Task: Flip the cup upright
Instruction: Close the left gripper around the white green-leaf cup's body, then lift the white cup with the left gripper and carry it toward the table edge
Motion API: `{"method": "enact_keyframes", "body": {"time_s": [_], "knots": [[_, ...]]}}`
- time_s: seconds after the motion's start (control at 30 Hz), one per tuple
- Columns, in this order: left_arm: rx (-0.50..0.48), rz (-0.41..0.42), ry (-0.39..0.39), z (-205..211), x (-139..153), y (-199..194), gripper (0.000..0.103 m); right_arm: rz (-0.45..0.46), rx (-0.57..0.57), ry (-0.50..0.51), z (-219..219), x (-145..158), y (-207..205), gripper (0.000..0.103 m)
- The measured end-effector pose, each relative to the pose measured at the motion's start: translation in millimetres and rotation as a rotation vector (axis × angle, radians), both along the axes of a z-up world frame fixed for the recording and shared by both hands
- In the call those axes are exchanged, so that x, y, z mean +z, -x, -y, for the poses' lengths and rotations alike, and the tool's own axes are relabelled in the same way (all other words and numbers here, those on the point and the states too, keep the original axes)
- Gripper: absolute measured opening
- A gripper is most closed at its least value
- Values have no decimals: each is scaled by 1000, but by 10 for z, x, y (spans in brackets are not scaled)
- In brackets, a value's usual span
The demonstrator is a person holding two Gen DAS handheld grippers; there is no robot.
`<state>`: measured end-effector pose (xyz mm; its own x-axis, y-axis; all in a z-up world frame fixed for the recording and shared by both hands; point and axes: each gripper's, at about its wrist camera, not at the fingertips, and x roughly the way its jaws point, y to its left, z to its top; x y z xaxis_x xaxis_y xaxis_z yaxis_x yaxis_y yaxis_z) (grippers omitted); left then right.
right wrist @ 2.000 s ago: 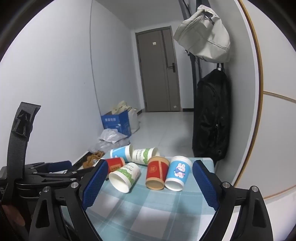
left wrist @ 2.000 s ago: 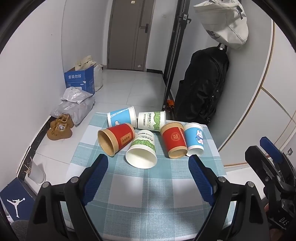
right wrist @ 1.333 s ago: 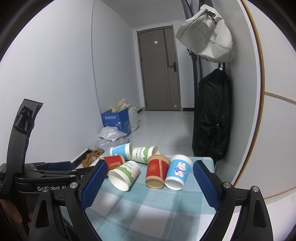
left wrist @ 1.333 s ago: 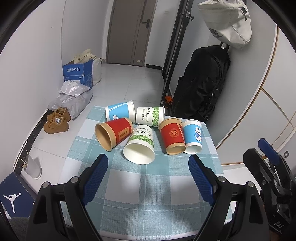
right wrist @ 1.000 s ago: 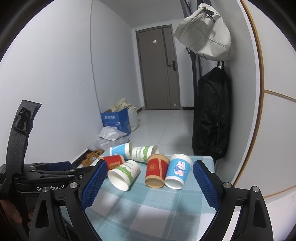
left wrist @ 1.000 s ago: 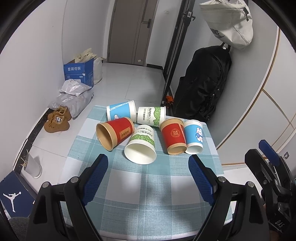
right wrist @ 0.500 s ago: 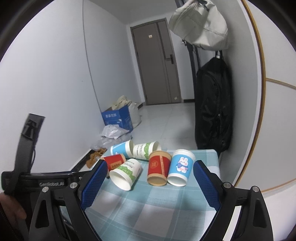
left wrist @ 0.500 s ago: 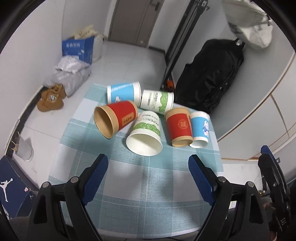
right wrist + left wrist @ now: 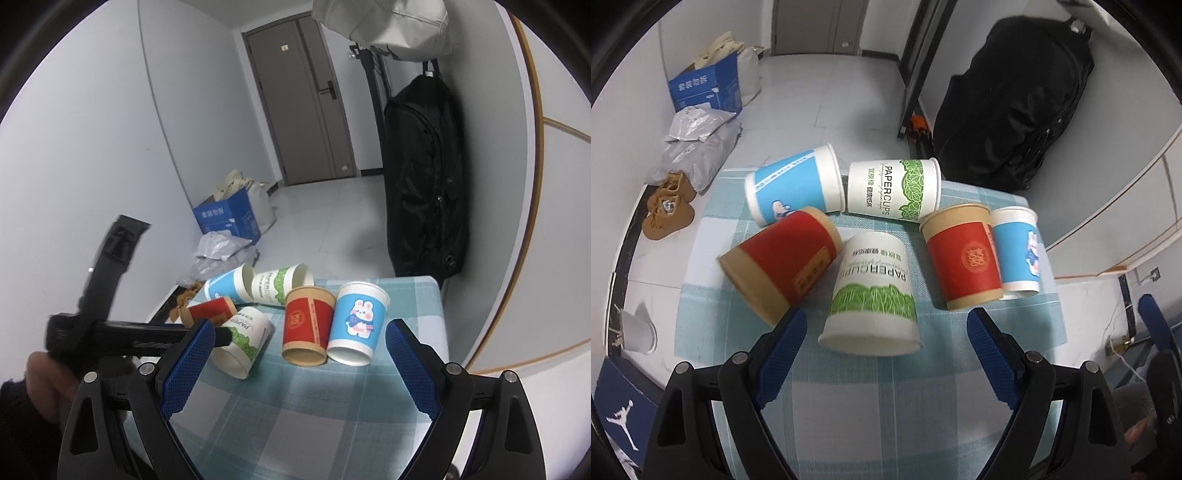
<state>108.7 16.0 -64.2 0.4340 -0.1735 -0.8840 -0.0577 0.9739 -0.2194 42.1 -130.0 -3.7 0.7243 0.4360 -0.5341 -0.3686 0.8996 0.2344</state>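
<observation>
Here, left wrist view: looks steeply down on six paper cups lying on their sides on the checked table; the brown shoes on the floor show clearly here.
Right wrist view: looks low across the table and shows the grey door, and the left gripper from the side, beside the nearest cup.
Left gripper: jaws wide open, holding nothing, one blue pad on each side of the white and green cup.
Right gripper: jaws also wide open, holding nothing.
White and green cup: near the front middle of the group, on its side, mouth toward the cameras, "PAPERCUPS" printed on it.
Neighbours: a red and brown cup touches its left side; another red cup lies to its right.
</observation>
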Motion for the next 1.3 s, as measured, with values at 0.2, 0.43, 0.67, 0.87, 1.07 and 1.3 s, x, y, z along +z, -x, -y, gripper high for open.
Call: {"method": "enact_keyframes", "body": {"time_s": [0.2, 0.43, 0.67, 0.87, 1.07, 1.3], "knots": [[-25, -76, -18, 12, -156, -116, 74, -37, -2, -46, 21, -61, -131, 94], [-32, -100, -42, 58, -204, -125, 68, -48, 0, -58, 3, -91, -185, 94], [-38, -115, -32, 42, -227, -159, 57, -60, -4, -59, -2, -92, -155, 94], [-37, -123, 8, 18, -236, -163, 55, -56, -14, -37, 15, -79, -132, 94], [-27, -92, 45, 17, -142, -89, 54, -61, -35, -26, 67, -80, -129, 94], [-9, -9, 79, 17, 140, 77, 54, -50, -37, -22, 58, -64, -67, 94]]}}
